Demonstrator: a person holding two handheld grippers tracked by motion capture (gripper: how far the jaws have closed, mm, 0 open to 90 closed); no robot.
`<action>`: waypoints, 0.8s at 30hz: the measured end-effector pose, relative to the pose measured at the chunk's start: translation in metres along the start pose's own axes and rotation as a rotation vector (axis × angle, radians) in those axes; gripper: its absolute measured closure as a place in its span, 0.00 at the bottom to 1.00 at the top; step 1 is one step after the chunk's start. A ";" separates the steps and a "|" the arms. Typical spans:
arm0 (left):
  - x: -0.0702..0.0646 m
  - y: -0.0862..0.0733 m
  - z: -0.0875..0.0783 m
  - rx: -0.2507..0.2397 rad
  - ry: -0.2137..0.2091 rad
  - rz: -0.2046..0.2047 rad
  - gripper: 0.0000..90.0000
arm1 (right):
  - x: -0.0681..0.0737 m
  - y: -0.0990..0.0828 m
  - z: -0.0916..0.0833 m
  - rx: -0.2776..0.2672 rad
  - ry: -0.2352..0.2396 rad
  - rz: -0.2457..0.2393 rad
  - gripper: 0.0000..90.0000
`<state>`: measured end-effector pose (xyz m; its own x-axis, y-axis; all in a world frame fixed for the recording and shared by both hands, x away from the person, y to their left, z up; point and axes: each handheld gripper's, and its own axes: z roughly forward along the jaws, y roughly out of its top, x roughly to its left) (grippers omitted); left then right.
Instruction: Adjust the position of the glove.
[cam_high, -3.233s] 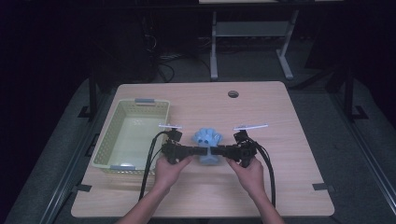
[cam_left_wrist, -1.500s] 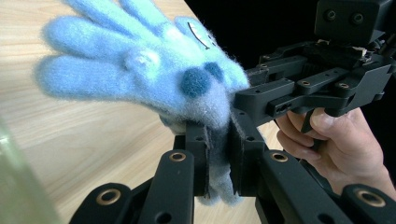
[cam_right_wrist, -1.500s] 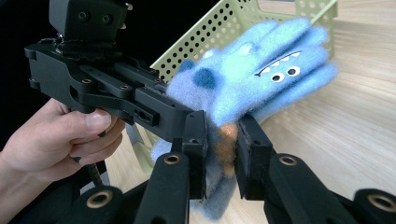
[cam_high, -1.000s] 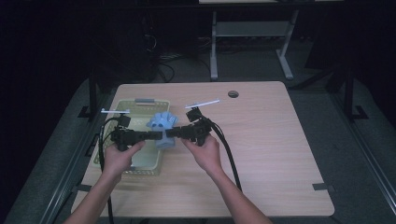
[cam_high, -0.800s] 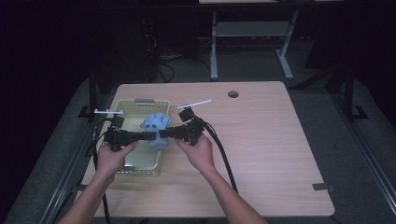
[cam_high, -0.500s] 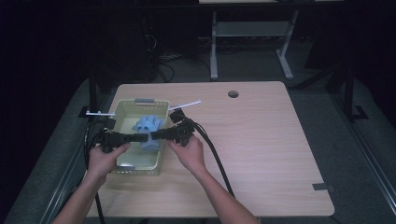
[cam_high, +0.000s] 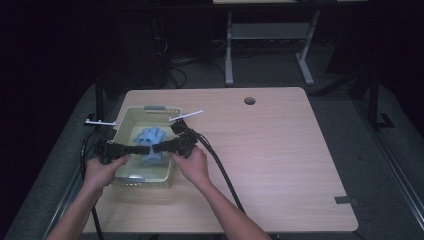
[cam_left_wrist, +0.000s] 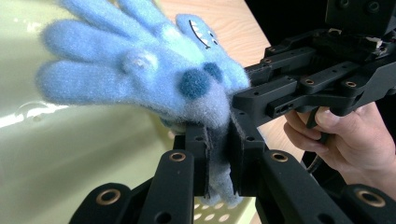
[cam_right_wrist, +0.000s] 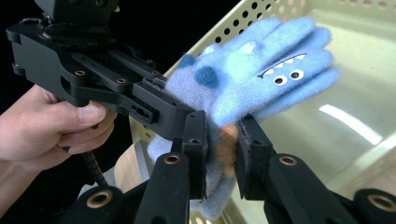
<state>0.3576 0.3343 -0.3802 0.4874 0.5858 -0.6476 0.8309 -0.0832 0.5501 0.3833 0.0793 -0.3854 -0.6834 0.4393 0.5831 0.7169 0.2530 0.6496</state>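
Observation:
A fuzzy blue glove (cam_high: 150, 138) with a monster face hangs over the inside of the pale green basket (cam_high: 124, 121), held from both sides. My left gripper (cam_high: 144, 149) is shut on its cuff end, the fabric pinched between the pads (cam_left_wrist: 218, 144). My right gripper (cam_high: 156, 148) faces it from the other side, shut on the same cuff (cam_right_wrist: 222, 140), where an orange patch shows. The glove's fingers (cam_left_wrist: 93, 74) spread out above the basket floor (cam_left_wrist: 60, 154). In the right gripper view the glove's face (cam_right_wrist: 280, 70) points up before the perforated basket wall (cam_right_wrist: 229, 25).
The basket sits at the left edge of the wooden table (cam_high: 280, 150). A round cable hole (cam_high: 249, 100) lies at the table's far side. Cables trail from both grippers toward the front edge. Desk legs stand on the dark floor behind.
Both hands have carried the glove to the left, from the basket's right rim to over its inside, and a little lower. Both grips stay the same.

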 end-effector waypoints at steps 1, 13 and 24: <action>0.002 0.000 0.000 0.010 0.008 0.006 0.88 | -0.001 0.000 0.003 0.008 -0.001 -0.002 0.85; 0.012 0.000 0.003 0.093 0.107 -0.003 0.88 | -0.009 -0.001 0.030 0.077 -0.014 0.023 0.84; 0.015 0.000 0.002 0.103 0.128 -0.009 0.89 | -0.008 0.000 0.035 0.121 -0.061 0.006 0.79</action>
<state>0.3654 0.3417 -0.3915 0.4468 0.6841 -0.5765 0.8617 -0.1559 0.4828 0.3935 0.1061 -0.4067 -0.6724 0.4914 0.5536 0.7345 0.3508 0.5809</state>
